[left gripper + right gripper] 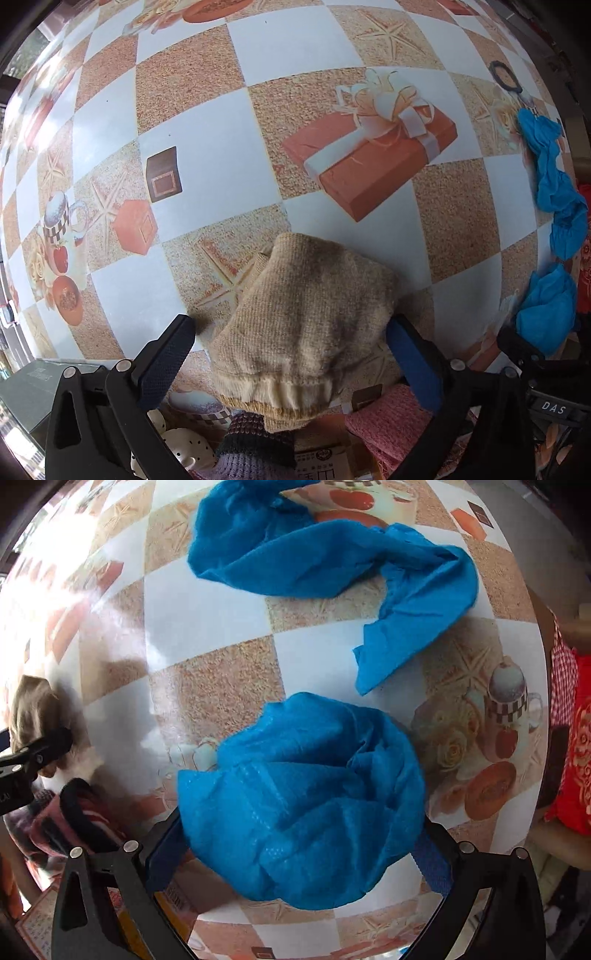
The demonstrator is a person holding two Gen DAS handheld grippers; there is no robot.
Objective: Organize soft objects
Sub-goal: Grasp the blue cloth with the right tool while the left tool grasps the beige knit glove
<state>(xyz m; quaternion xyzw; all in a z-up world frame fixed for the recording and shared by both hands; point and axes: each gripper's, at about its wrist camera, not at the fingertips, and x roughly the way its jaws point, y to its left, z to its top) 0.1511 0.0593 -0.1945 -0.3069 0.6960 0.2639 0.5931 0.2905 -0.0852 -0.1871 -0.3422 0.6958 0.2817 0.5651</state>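
Note:
A beige knitted sock (306, 317) lies between the fingers of my left gripper (291, 332). The jaws stand wide on either side of it, and the left finger is apart from the fabric. In the right wrist view a crumpled blue shoe cover (306, 794) sits between the fingers of my right gripper (303, 845), which are spread and hug its sides. A second blue shoe cover (332, 554) lies flat farther off on the table. Both blue covers also show in the left wrist view, the far one (554, 173) and the near one (546, 314). The beige sock also shows in the right wrist view (37, 709).
The checked tablecloth (221, 122) with printed gift boxes and cups covers the table. A pink knitted piece (388, 417), a purple knitted piece (251, 443) and a white dotted item (184, 450) lie at the near edge. A person in red (576, 738) stands at the right.

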